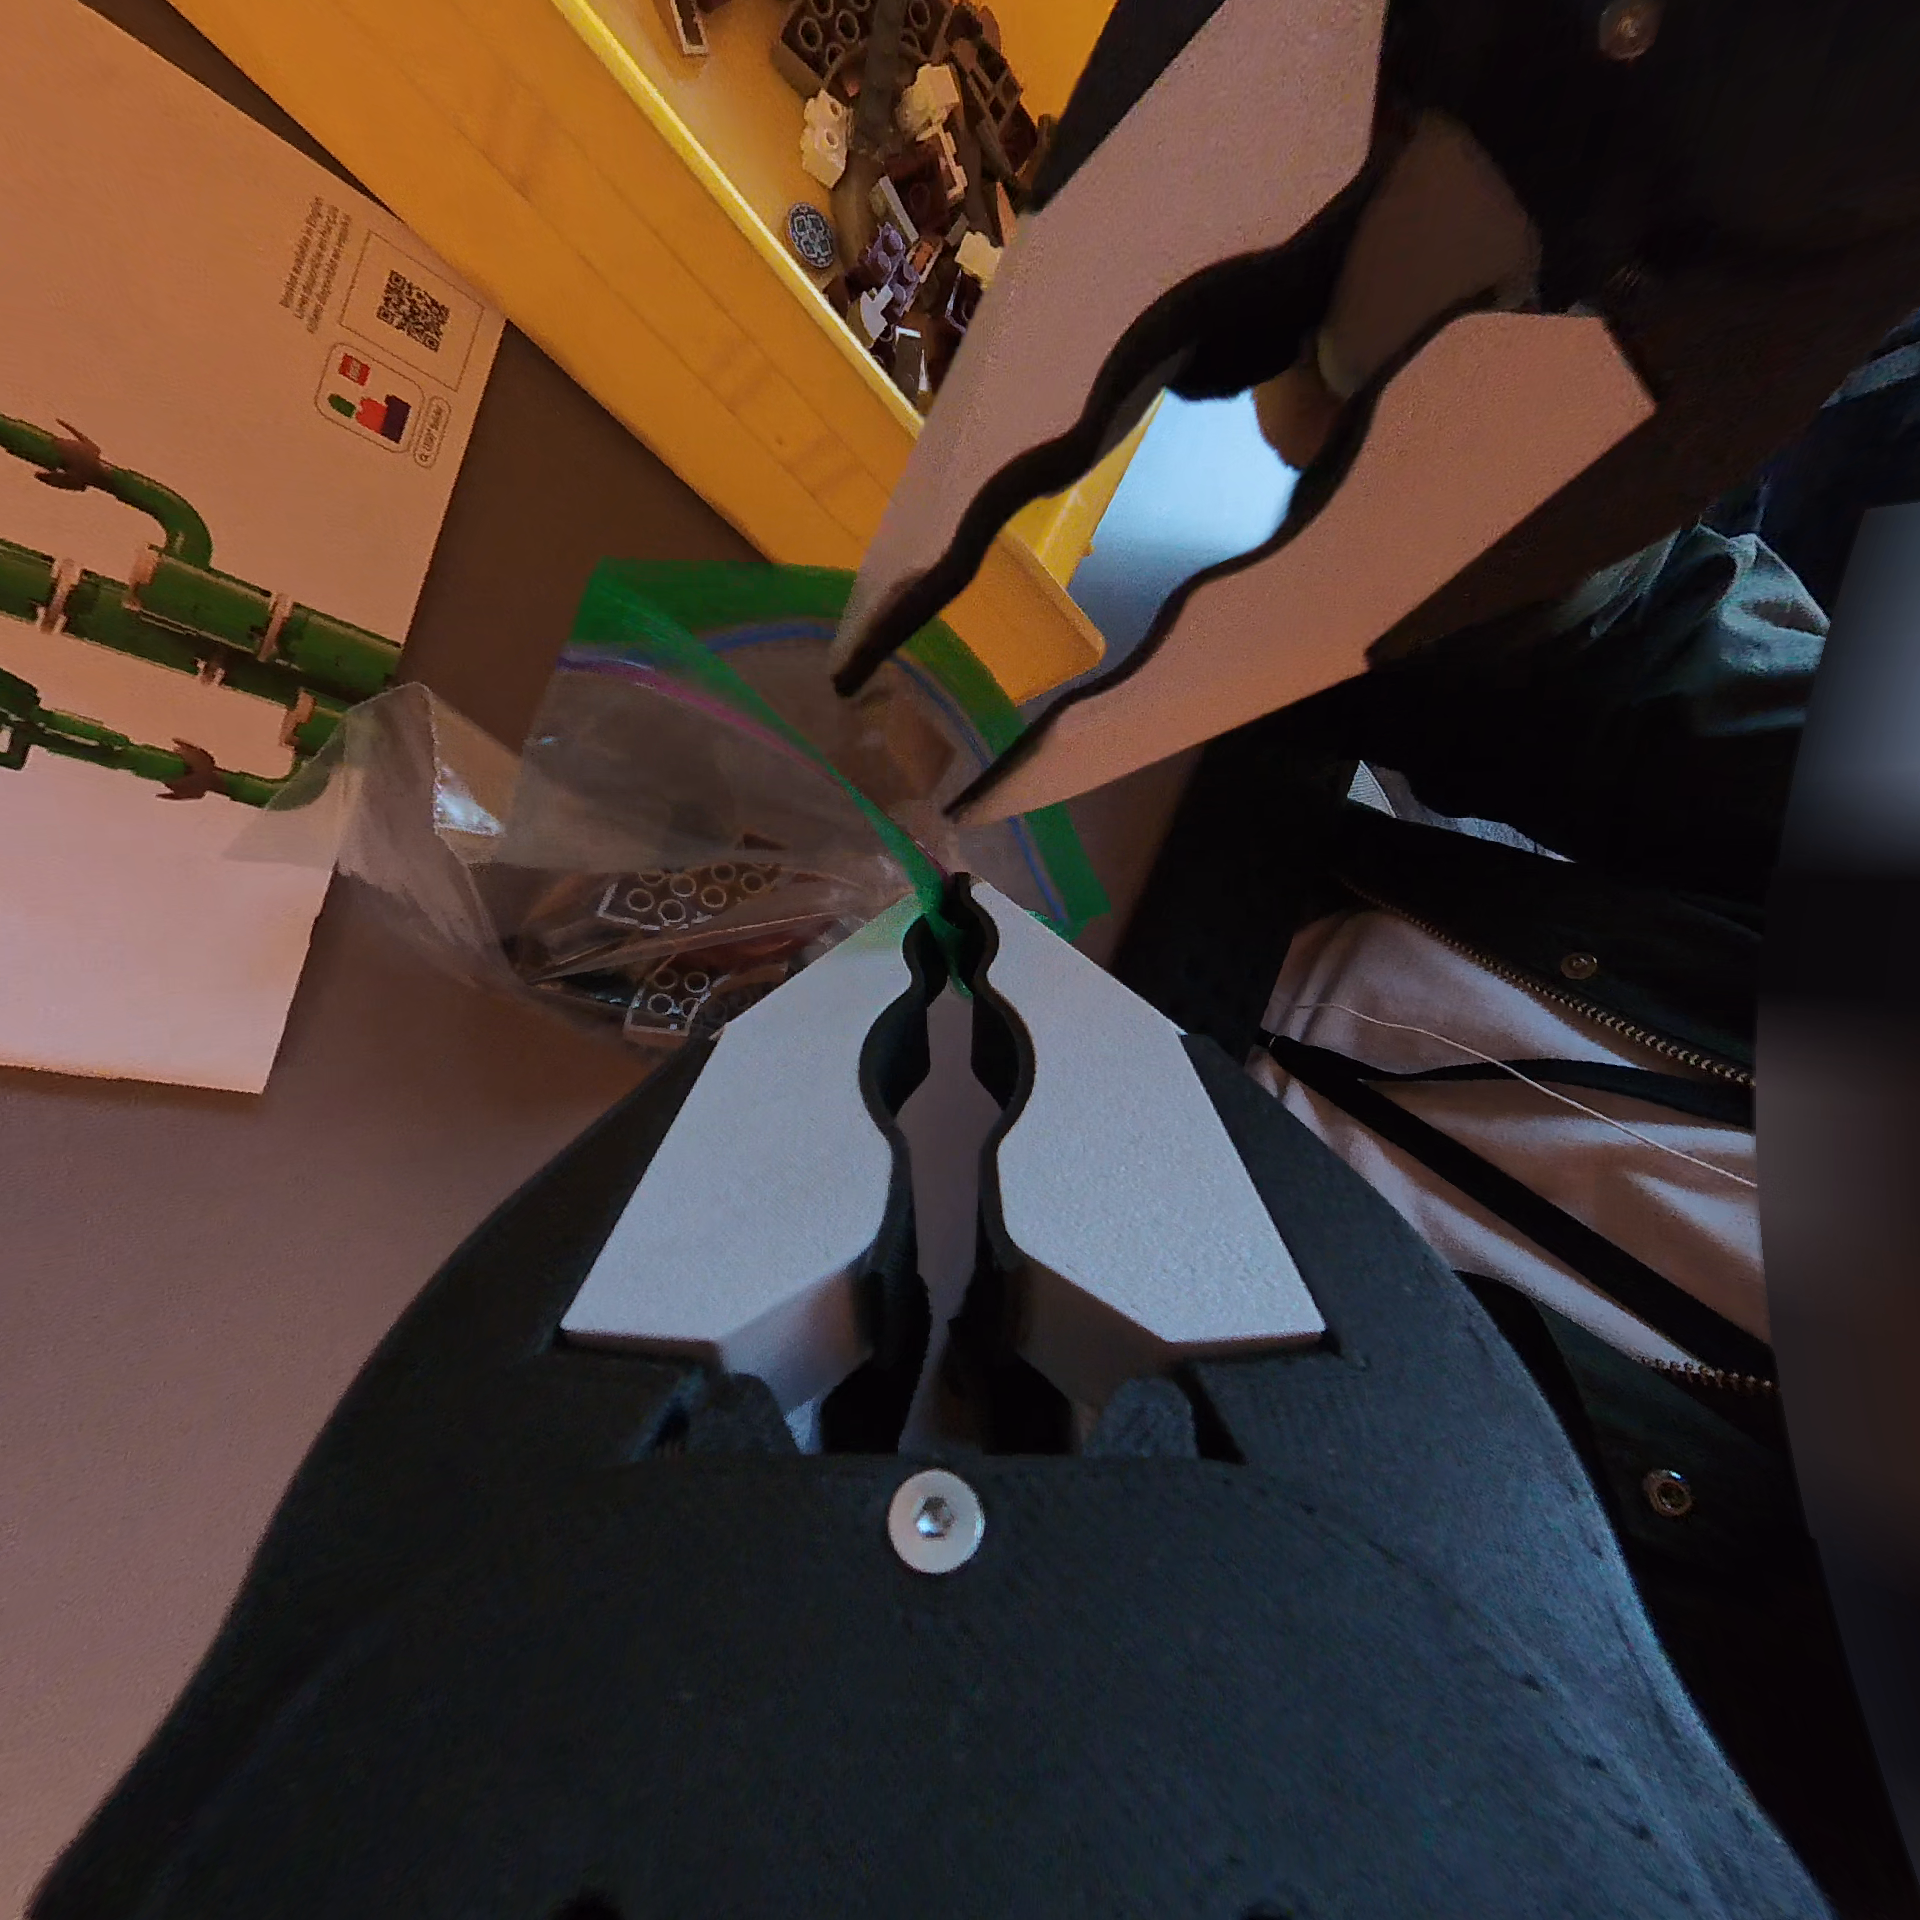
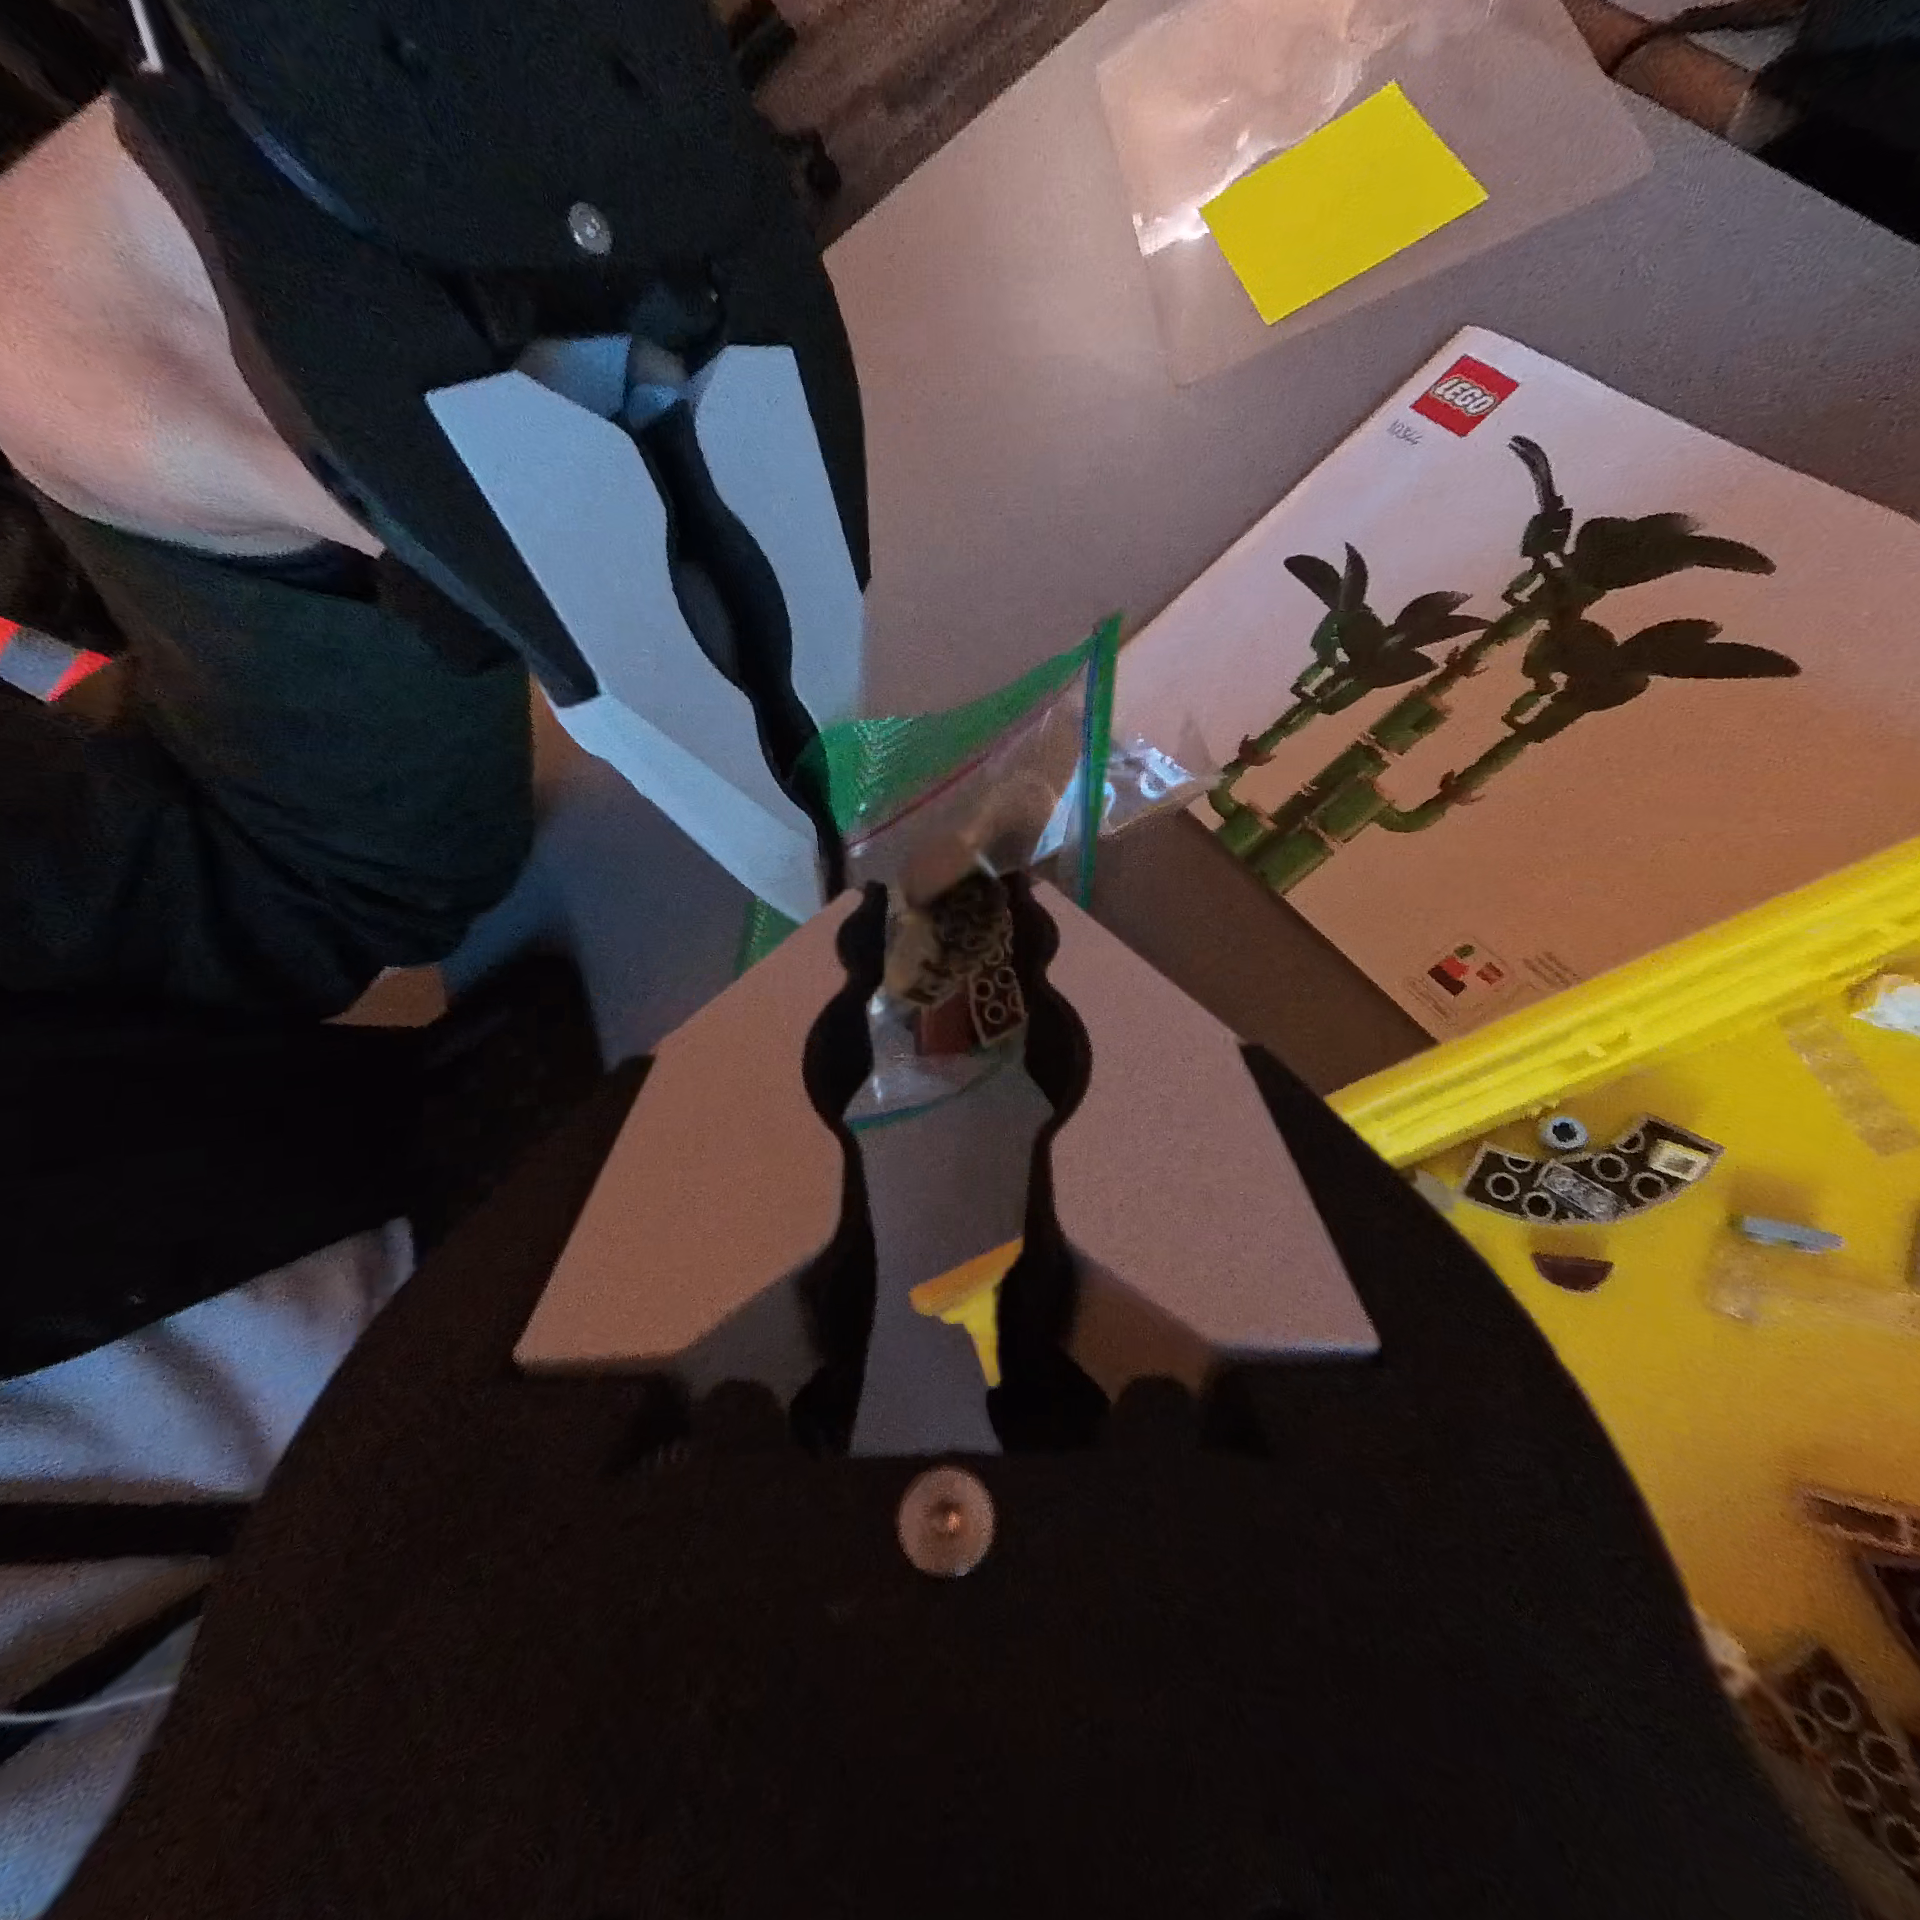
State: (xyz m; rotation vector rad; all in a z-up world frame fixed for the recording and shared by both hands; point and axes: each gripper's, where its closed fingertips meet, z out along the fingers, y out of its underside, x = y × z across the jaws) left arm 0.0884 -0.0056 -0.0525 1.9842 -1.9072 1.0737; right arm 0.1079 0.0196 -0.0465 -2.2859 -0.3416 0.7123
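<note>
A clear zip bag [image 1: 623,810] with a green top strip hangs open over the grey table and holds dark bricks [image 1: 675,894]. My left gripper [image 1: 961,894] is shut on the bag's green edge. It also shows in the right wrist view [image 2: 821,873], coming in from the upper left. My right gripper [image 2: 948,894] is open, its tips at the mouth of the bag [image 2: 966,758]. A blurred tan piece [image 2: 940,868] and dark bricks [image 2: 971,966] show between its tips. In the left wrist view the right gripper [image 1: 896,743] comes down from the upper right.
A yellow tray [image 2: 1662,977] with loose dark and pale bricks stands at the right, and shows behind the bag in the left wrist view [image 1: 582,239]. A booklet picturing green stalks [image 2: 1558,831] lies beyond. A clear sleeve holding a yellow card [image 2: 1345,203] lies farther back. A person's dark jacket [image 1: 1507,883] is close by.
</note>
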